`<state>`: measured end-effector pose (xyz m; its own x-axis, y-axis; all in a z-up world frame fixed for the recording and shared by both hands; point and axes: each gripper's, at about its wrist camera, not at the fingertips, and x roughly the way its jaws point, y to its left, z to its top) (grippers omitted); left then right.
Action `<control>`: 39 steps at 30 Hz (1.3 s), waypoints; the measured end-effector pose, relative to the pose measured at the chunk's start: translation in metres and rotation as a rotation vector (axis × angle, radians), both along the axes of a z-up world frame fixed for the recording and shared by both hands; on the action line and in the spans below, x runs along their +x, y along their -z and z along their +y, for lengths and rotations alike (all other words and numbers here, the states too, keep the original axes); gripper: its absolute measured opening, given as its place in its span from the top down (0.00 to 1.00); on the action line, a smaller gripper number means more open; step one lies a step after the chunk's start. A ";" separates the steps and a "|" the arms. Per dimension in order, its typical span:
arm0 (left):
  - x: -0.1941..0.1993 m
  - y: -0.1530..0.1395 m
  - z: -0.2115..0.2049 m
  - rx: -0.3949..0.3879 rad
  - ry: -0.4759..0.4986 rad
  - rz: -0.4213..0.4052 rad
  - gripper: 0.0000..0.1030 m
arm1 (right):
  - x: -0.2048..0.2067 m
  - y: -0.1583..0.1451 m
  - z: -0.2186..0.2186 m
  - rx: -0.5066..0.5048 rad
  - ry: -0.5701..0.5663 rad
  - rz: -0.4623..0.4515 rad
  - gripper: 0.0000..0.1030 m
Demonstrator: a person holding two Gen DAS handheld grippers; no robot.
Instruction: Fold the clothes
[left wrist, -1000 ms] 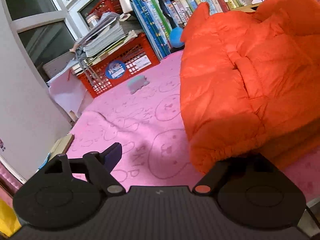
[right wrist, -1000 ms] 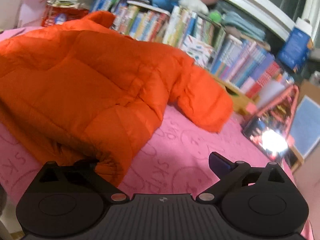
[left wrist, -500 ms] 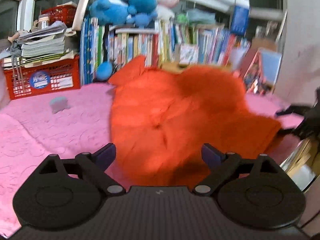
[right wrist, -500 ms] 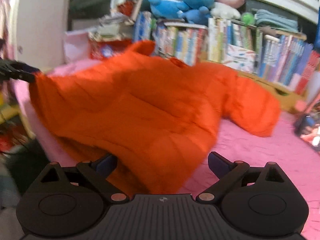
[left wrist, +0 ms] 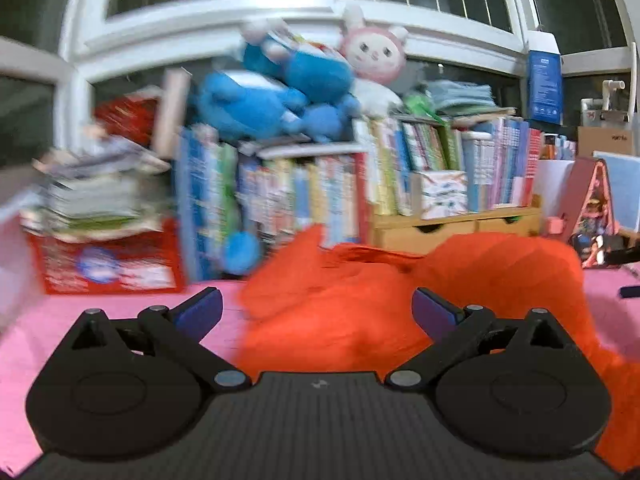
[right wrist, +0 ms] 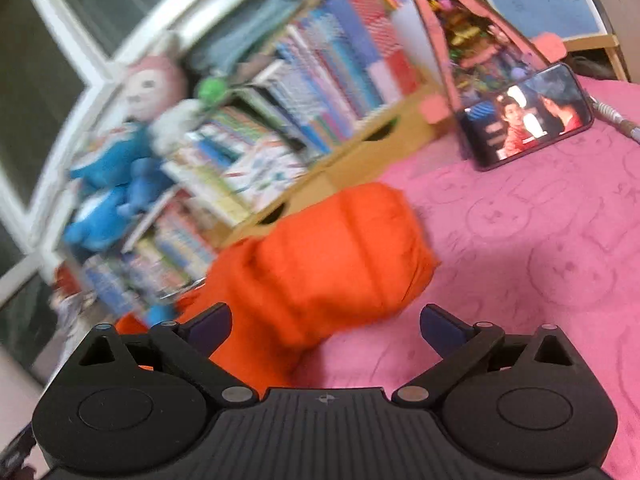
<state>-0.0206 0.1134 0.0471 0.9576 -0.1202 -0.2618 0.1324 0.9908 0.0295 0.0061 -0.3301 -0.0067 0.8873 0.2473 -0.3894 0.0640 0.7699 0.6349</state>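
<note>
- Left gripper (left wrist: 316, 306): jaws wide and opening at this moment; both blue-padded fingertips (left wrist: 200, 307) stand free, nothing pressed between them; the orange puffer jacket (left wrist: 360, 312) shows in the gap, lying beyond the tips, and whether it brushes them cannot be told.
- Right gripper (right wrist: 325, 326): jaws spread wide; nothing clamped; the left-hand fingertip (right wrist: 210, 322) overlaps the jacket's edge in this view, contact unclear; the other tip stands over the bare pink sheet (right wrist: 540, 240).
- Orange puffer jacket (right wrist: 332, 264): lies bunched on the pink sheet (left wrist: 120, 304), in front of the row of books (left wrist: 440, 168); a quilted, rounded end, probably a sleeve, points toward the phone (right wrist: 528, 120) in the right wrist view.
- Phone: propped on edge against a pink triangular frame (right wrist: 460, 40), screen lit with a video.
- Background: blue plush toys (left wrist: 280, 92) and a pink-hooded plush doll (left wrist: 374, 52) lie on top of the books; a red crate (left wrist: 108, 264) holding stacked papers stands at the left; white-framed windows (left wrist: 208, 12) behind.
- Hard to make out: the left half of the left wrist view and most of the right wrist view are motion-blurred, so book titles and crate label are unreadable; the jacket's near part is hidden behind both gripper bodies; its right side is cut off at the frame edge in the left wrist view.
</note>
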 end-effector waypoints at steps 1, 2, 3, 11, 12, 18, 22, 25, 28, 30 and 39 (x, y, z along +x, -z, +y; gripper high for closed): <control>0.014 0.007 -0.010 0.007 -0.001 0.010 0.01 | 0.010 0.001 0.000 -0.010 0.020 0.012 0.01; 0.027 0.016 -0.019 0.041 -0.026 0.023 0.01 | 0.020 0.000 0.003 -0.018 0.034 0.028 0.01; 0.039 0.025 -0.028 0.076 -0.052 0.035 0.02 | 0.030 0.000 0.005 -0.026 0.048 0.043 0.01; 0.082 0.088 -0.020 0.208 -0.222 0.268 0.00 | 0.088 0.034 0.014 0.088 0.075 0.162 0.00; 0.084 0.089 -0.018 0.200 -0.221 0.286 0.00 | 0.093 0.039 0.017 0.127 0.055 0.168 0.00; 0.088 0.092 -0.020 0.220 -0.220 0.333 0.00 | 0.107 0.060 0.019 0.408 -0.050 0.144 0.65; 0.093 0.092 -0.019 0.212 -0.215 0.346 0.00 | 0.097 0.044 0.003 0.425 -0.059 0.074 0.87; 0.094 0.092 -0.018 0.203 -0.213 0.350 0.00 | 0.070 0.012 -0.020 0.291 0.041 -0.036 0.94; 0.094 0.092 -0.017 0.203 -0.213 0.350 0.00 | 0.041 -0.022 -0.043 0.145 0.188 -0.115 0.94; 0.093 0.092 -0.017 0.206 -0.214 0.349 0.00 | 0.022 -0.038 -0.061 0.081 0.264 -0.149 0.91; 0.093 0.092 -0.017 0.207 -0.216 0.351 0.00 | 0.080 0.025 -0.011 0.312 -0.039 0.112 0.11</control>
